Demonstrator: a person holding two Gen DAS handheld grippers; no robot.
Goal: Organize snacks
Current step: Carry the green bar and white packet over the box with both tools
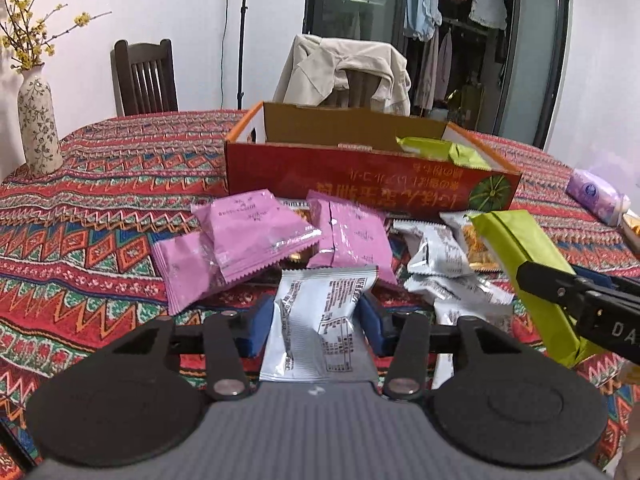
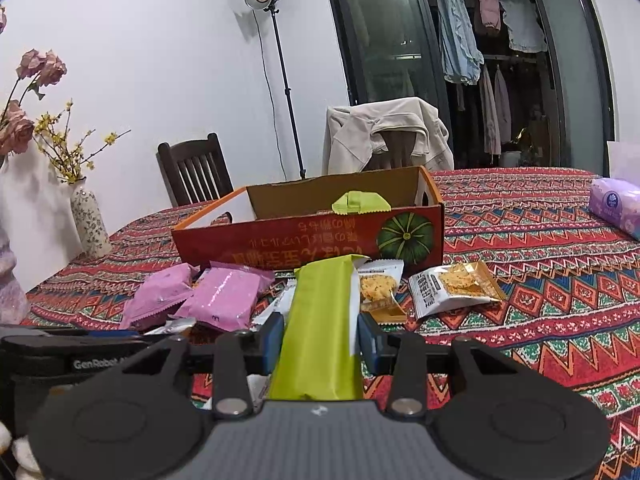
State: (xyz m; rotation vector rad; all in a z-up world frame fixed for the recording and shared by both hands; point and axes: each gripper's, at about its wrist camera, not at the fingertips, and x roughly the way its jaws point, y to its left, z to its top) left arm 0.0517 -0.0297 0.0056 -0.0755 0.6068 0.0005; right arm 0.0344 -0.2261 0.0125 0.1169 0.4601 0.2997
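My left gripper (image 1: 316,326) is shut on a silver snack packet (image 1: 320,320), held above the table. My right gripper (image 2: 320,342) is shut on a long green snack packet (image 2: 322,320); that packet also shows at the right of the left wrist view (image 1: 524,276). An open red cardboard box (image 1: 360,176) stands behind the pile and holds green packets (image 1: 444,150); the box (image 2: 280,236) is in the right wrist view too. Pink packets (image 1: 252,236) and silver packets (image 1: 440,256) lie on the cloth in front of it. Cracker packets (image 2: 452,288) lie to the right.
A patterned tablecloth (image 1: 100,208) covers the table. A flowered vase (image 1: 38,124) stands at the far left. A purple tissue pack (image 2: 618,208) lies at the right. Two chairs (image 1: 144,76) stand behind the table, one draped with a beige jacket (image 1: 344,72).
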